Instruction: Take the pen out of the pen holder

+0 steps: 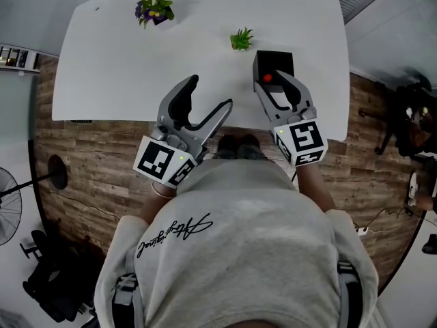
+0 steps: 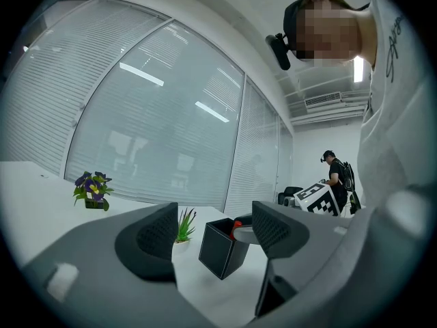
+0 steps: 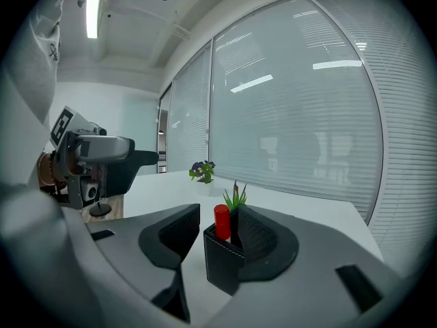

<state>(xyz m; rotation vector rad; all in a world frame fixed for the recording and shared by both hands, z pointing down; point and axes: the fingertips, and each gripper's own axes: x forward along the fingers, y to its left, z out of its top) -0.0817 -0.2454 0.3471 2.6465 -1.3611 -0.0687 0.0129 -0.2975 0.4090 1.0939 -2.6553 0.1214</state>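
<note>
Black pen holder on white bench; 1 red pen upright inside. Right tongs half-open astride pen, not clamped. Left tongs wide open, empty.

Showed a white desk on a wood-plank floor, blind-covered glass walls behind, strip lights on the ceiling and a standing fan at left.
</note>
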